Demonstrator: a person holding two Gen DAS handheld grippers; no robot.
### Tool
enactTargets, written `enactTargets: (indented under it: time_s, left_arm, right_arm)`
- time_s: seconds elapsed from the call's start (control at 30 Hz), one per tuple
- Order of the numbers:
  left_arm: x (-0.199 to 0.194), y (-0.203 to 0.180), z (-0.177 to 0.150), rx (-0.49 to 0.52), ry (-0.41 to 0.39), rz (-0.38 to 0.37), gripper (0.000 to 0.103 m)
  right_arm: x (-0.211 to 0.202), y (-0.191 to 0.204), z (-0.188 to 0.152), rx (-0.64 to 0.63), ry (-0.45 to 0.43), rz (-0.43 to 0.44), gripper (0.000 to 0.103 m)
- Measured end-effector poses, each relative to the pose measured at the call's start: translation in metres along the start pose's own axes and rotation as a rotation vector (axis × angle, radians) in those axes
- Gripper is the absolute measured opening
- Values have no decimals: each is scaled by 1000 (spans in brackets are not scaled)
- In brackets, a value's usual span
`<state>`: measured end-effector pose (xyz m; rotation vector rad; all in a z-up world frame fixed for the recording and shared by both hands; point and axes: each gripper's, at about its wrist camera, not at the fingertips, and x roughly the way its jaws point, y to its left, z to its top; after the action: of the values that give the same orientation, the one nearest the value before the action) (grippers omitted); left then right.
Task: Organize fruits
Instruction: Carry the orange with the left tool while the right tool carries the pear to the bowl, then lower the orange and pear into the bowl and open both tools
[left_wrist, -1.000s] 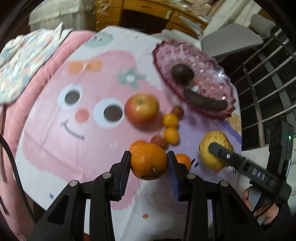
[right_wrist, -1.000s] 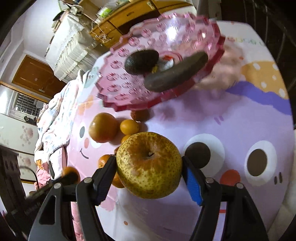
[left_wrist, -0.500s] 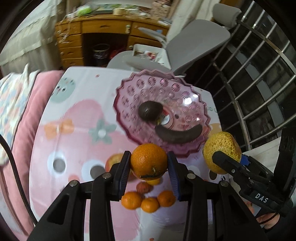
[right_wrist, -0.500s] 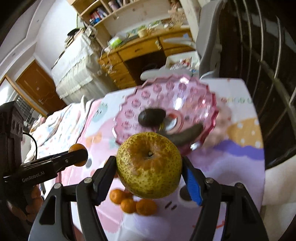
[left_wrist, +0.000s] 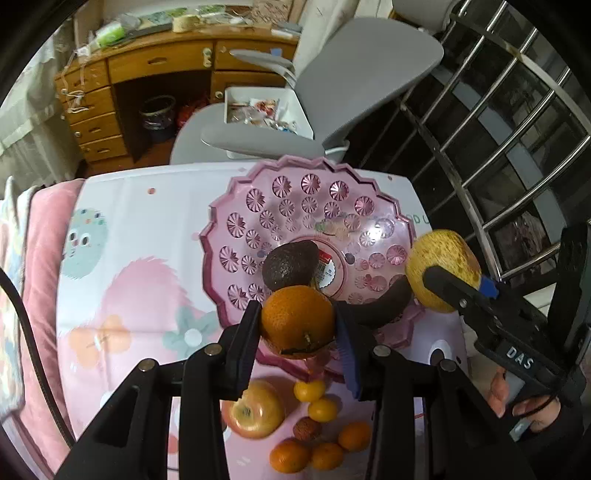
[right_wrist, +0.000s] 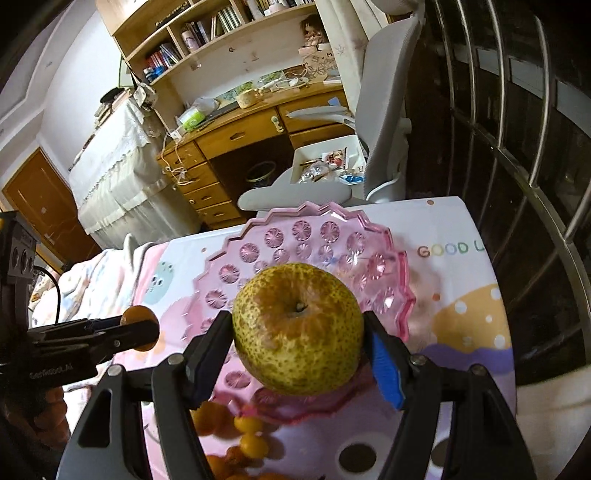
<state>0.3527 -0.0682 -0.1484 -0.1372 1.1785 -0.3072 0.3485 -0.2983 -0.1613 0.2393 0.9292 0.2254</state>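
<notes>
My left gripper (left_wrist: 298, 325) is shut on an orange (left_wrist: 297, 320) and holds it above the near rim of the pink scalloped plate (left_wrist: 295, 199). My right gripper (right_wrist: 298, 332) is shut on a speckled yellow pear (right_wrist: 297, 325), held over the plate (right_wrist: 325, 236); the pear also shows in the left wrist view (left_wrist: 439, 266) at the plate's right edge. An avocado (left_wrist: 290, 264) and a dark long fruit (left_wrist: 384, 304) lie on the plate. An apple (left_wrist: 255, 410) and several small oranges (left_wrist: 317, 402) lie on the cloth in front of the plate.
The table has a pink cartoon cloth (left_wrist: 140, 258). A grey office chair (left_wrist: 332, 92) and a wooden desk (left_wrist: 147, 81) stand behind it. A metal window grille (left_wrist: 498, 129) is on the right. A pink blanket (left_wrist: 40, 258) lies at the left.
Both grippers rose and moved forward with their fruit, from over the loose fruit on the cloth to over the pink plate.
</notes>
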Motion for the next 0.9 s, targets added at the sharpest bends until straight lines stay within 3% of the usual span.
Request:
enactTargets:
  time_s: [0.23, 0.57, 0.6, 0.67, 0.73, 0.9]
  left_arm:
    - [40, 6, 5, 12, 81, -36, 38]
    - [69, 8, 4, 14, 156, -42, 40]
    - [70, 8, 5, 15, 159, -43, 44]
    - [68, 6, 7, 21, 150, -47, 62]
    - [64, 3, 8, 30, 139, -49, 68]
    - [51, -1, 9, 24, 134, -33, 73]
  right_arm:
    - [40, -5, 7, 22, 61, -39, 70]
    - [68, -8, 6, 37, 128, -58, 71]
    - [70, -9, 6, 45, 137, -63, 71]
    - [72, -13, 5, 70, 151, -69, 71]
    - [67, -16, 6, 101, 118, -36, 71]
    - [46, -18, 15, 125, 54, -31, 71]
